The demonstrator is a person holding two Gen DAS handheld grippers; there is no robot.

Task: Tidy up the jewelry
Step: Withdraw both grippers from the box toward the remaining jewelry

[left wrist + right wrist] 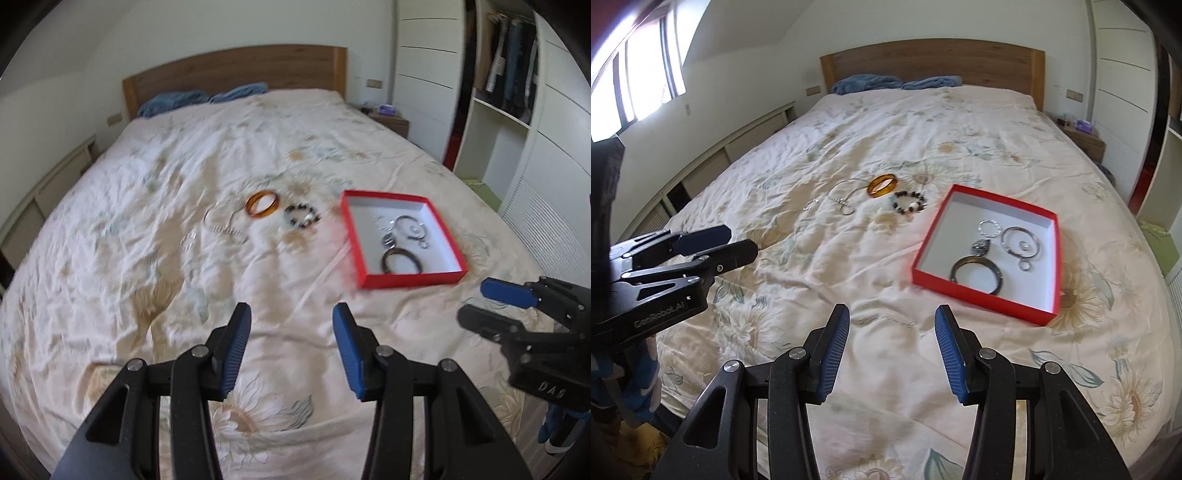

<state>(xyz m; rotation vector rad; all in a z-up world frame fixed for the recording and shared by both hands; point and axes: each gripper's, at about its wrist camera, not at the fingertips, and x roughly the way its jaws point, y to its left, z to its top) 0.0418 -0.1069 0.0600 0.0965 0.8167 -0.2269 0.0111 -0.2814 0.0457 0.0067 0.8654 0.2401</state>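
A red box (pixel 408 281) (pixel 979 298) with a white inside lies on the bed and holds a dark bangle (pixel 402 261) (pixel 975 275) and several silver rings (pixel 1021 242). Left of it on the cover lie an amber bangle (pixel 263 208) (pixel 882 185), a beaded bracelet (pixel 302 217) (pixel 909 202) and a silver chain (pixel 225 227) (pixel 842 202). My left gripper (pixel 291 332) is open and empty, above the cover in front of the jewelry; it also shows in the right wrist view (pixel 733 245). My right gripper (pixel 892 334) is open and empty; it shows in the left wrist view (pixel 476 302) near the box's front right corner.
The bed (pixel 849 147) has a floral cover and a wooden headboard (pixel 923 62) with blue pillows (pixel 868 83). A nightstand (pixel 1086 142) and white wardrobe (pixel 517 110) stand to the right. A low cabinet (pixel 731 147) runs under the window on the left.
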